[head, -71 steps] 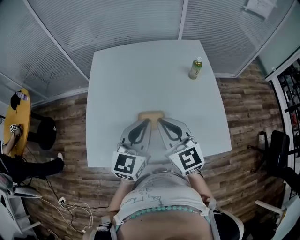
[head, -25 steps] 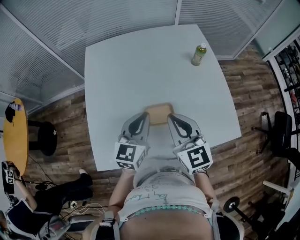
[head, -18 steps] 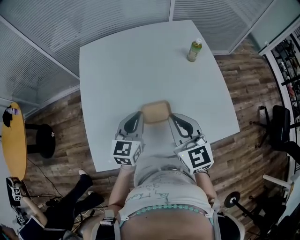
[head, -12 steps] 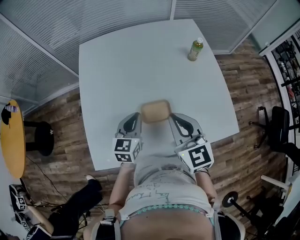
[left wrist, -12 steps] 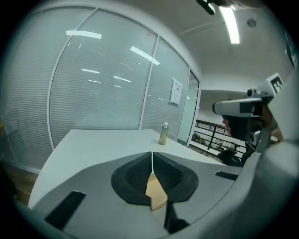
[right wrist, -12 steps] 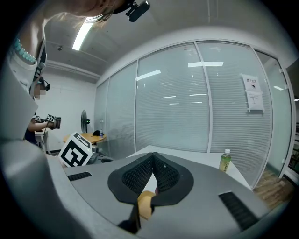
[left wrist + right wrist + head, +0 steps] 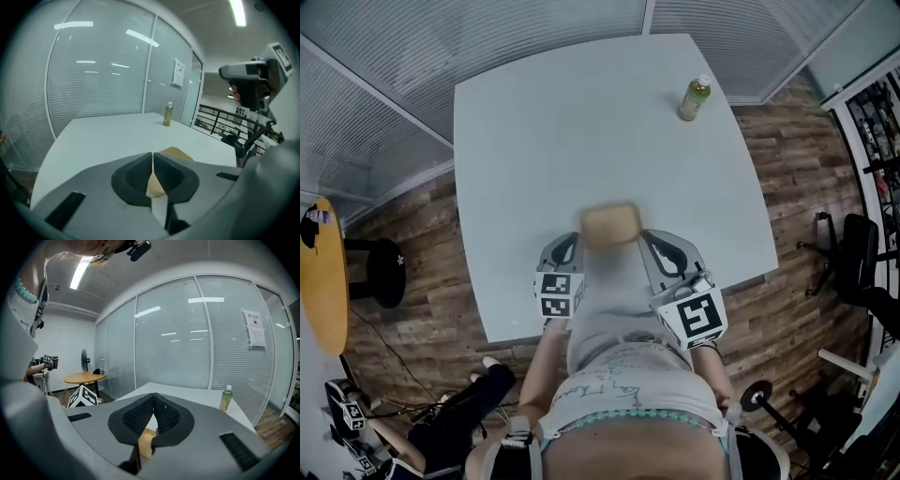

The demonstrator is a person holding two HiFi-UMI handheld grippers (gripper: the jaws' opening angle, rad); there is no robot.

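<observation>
tan piece point(image 7: 610, 225) | raised off table point(image 7: 534, 141), now blurred | L hand-held gripper point(image 7: 577, 240) rolled

An office meeting room: glass partition walls point(image 7: 534, 28) with shut blinds stand beyond the white table point(image 7: 581, 122) ahead of the left gripper point(image 7: 577, 240); an office chair point(image 7: 855, 261) on wood-plank floor point(image 7: 792, 187) sits right of the right gripper point(image 7: 643, 236).

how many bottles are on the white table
1: a green bottle stands upright near the white table's far right corner, well away from the tan pad. The person's body hides part of the near edge.
</observation>
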